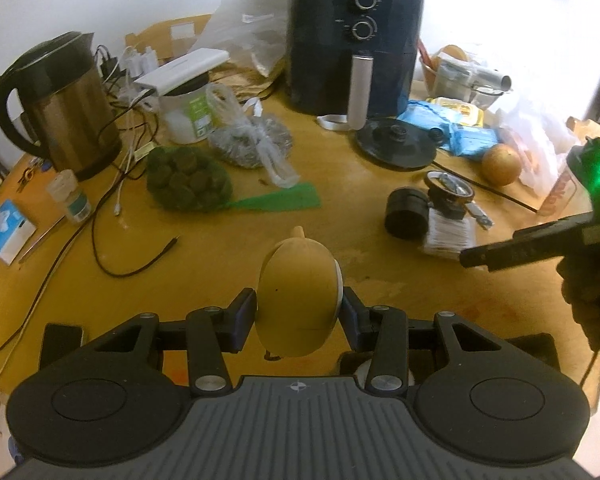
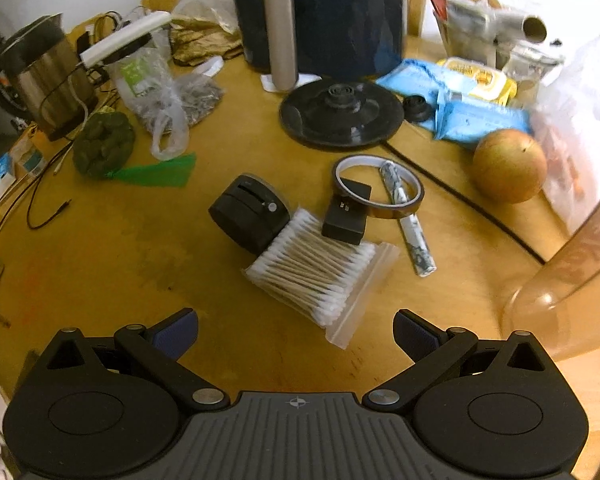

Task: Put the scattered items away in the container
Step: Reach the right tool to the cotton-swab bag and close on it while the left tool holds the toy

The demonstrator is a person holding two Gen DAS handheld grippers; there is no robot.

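Observation:
My left gripper [image 1: 298, 312] is shut on a yellow egg-shaped object [image 1: 296, 292] with a small nub on top, held above the wooden table [image 1: 220, 256]. My right gripper [image 2: 296, 332] stands open with nothing between its jaws, just short of a clear bag of cotton swabs [image 2: 316, 272]. Touching the bag lie a black round case [image 2: 252, 220] and a small black box [image 2: 346, 220]. A roll of amber tape [image 2: 380, 184] and a wrapped stick [image 2: 408, 224] lie just beyond. A clear plastic container [image 2: 572, 272] stands at the right edge.
A dark air fryer [image 1: 352, 40] and a kettle base [image 2: 340, 114] stand at the back, a steel kettle [image 1: 60, 108] at the left. Cables [image 1: 112, 208], a green net bag [image 1: 188, 180], blue packets [image 2: 460, 108] and a round yellow-brown fruit [image 2: 510, 170] lie around.

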